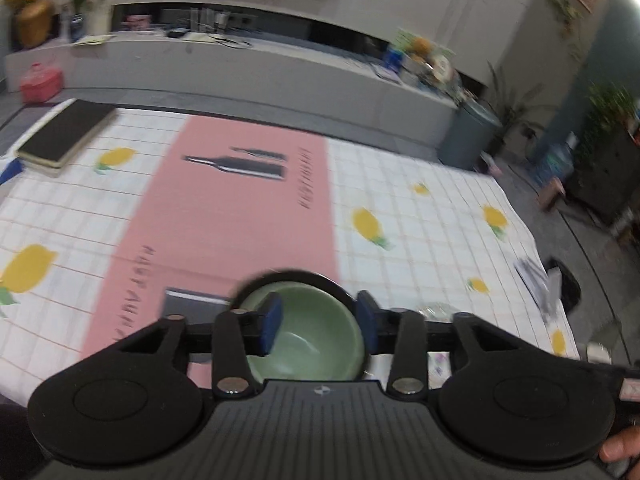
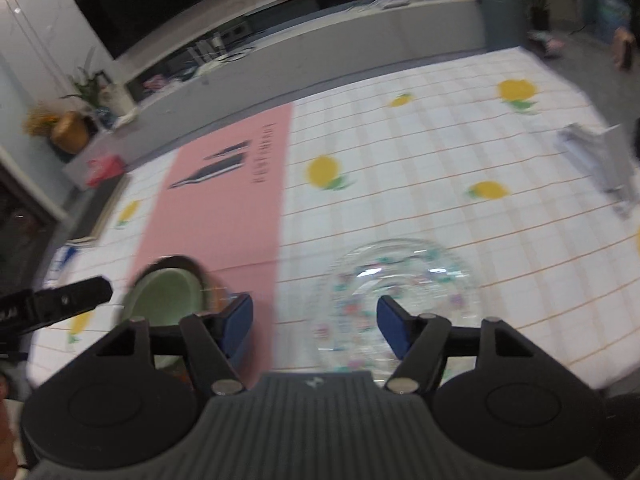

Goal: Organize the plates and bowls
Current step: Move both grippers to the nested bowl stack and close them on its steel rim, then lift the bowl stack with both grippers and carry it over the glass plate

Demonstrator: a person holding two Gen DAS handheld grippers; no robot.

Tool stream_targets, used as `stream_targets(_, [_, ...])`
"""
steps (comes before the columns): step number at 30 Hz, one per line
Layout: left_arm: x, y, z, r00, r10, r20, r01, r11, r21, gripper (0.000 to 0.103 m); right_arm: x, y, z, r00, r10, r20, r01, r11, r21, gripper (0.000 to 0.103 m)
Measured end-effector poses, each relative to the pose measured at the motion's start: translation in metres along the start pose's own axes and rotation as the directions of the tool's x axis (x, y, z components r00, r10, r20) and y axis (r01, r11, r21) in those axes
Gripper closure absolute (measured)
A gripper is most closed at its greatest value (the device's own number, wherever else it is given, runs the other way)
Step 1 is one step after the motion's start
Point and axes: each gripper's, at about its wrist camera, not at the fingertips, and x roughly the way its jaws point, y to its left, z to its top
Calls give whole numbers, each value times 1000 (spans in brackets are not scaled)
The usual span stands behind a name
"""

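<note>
A green bowl (image 1: 308,336), nested in a dark outer bowl (image 1: 296,276), is seen at 6 o'clock on the pink runner (image 1: 224,216). A clear patterned glass plate (image 2: 400,284) lies at its 3 o'clock on the lemon tablecloth (image 2: 440,152). The left gripper (image 1: 318,326) is held above the green bowl with jaws apart and nothing clasped. The right gripper (image 2: 316,326) is likewise spread and empty over the plate. Both wares are judged stiff, glossy, slippery and breakable, the bowls probably heavier. The bowl is best pinched across its rim wall, while the plate should be taken at its raised edge.
</note>
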Motion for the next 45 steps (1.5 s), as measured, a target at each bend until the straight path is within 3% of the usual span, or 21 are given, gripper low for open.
stream_targets(3, [4,19,4,1000,12,-5,-12,1000,-20,37,10,12,3,996,84,-39,-83,996,42,25])
stream_targets(6, [14,38,1,999,24,-22,-26,998,-66,32,24,25,7,993,93,-78,-89,995,49,25])
stream_targets(10, [38,62,-7,995,-16,-102,-1,986,-166,32,46,38,7,984,92,-151,-87,995,43,25])
stream_targets(15, [59,75,-13,985,-41,-167,5,978,-207,32,76,44,5,964,88,-250,-72,995,73,26])
stream_targets(21, [79,83,-14,971,-62,-230,5,971,-239,33,100,49,7,947,88,-310,-63,994,92,28])
stream_targets(23, [86,88,-16,963,-92,-252,21,962,-271,34,107,49,7,940,90,-329,-59,993,103,35])
stream_targets(29, [100,90,-22,949,-115,-293,23,954,-300,37,122,48,3,920,110,-376,-60,988,143,37])
stream_targets(33, [106,93,-24,942,-131,-308,28,948,-318,45,128,48,3,914,117,-388,-63,987,150,38])
stream_targets(36, [108,95,-25,942,-129,-310,23,946,-325,55,131,46,2,909,133,-395,-70,983,170,45])
stream_targets(39, [108,95,-25,942,-131,-310,25,946,-324,55,132,44,0,905,153,-397,-81,978,193,52])
stream_targets(45, [107,90,-24,943,-114,-311,17,955,-296,56,134,42,-2,908,165,-385,-86,973,214,55])
